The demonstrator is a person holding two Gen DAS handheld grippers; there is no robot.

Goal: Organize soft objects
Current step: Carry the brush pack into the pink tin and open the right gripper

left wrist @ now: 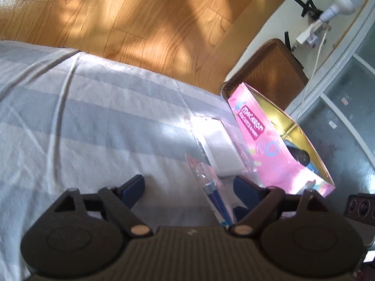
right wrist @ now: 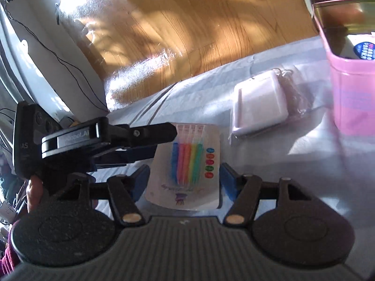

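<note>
- Right gripper (right wrist: 185,180): fingers apart around the marker pack (right wrist: 187,166), not pressing it.
- Left gripper (left wrist: 188,185): fingers apart (empty), pink tin (left wrist: 269,140) at two o'clock.

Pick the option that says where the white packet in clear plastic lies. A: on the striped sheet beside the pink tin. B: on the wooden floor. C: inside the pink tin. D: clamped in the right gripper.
A: the white packet lies flat on the striped sheet, just left of the pink tin in the right wrist view, with the right gripper nearer the camera, around the card of coloured pens.
</note>
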